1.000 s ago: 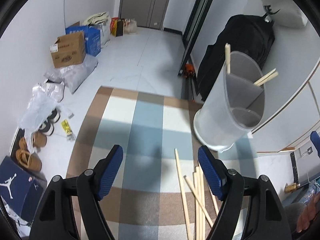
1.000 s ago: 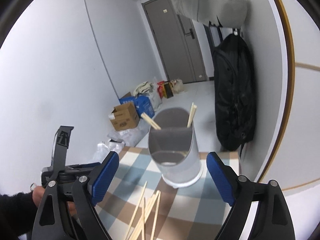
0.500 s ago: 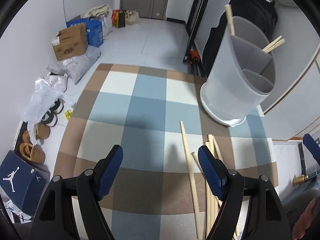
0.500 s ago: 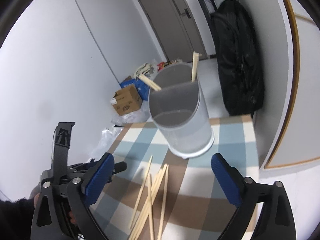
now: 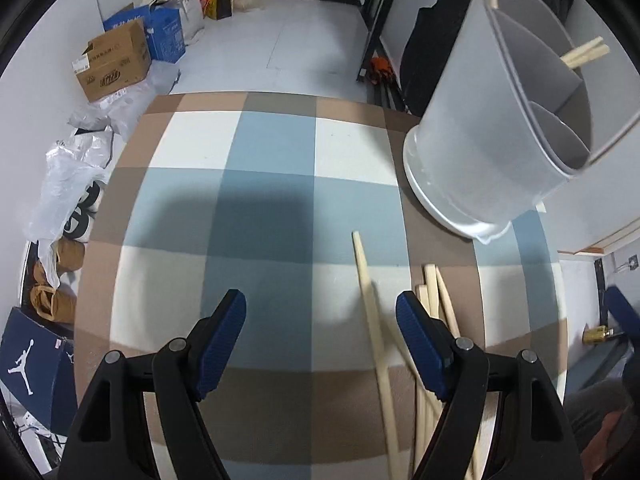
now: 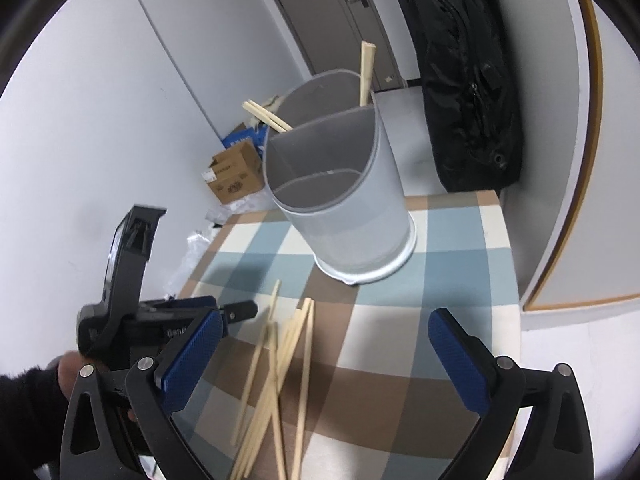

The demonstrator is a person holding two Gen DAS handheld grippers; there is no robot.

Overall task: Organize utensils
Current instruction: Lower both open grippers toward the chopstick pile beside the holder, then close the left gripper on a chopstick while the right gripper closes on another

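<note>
your two grippers over loose chopsticks

your left gripper and right gripper gape, pinching nothing; pale wooden chopsticks lie on the checked mat (near the grey divided plastic holder).

Left wrist camera looks steeply down, close over a checked mat, with the grey holder at two o'clock. Right wrist camera tilts less steeply, the holder at twelve o'clock. Both views share mat, holder and loose chopsticks.
</note>
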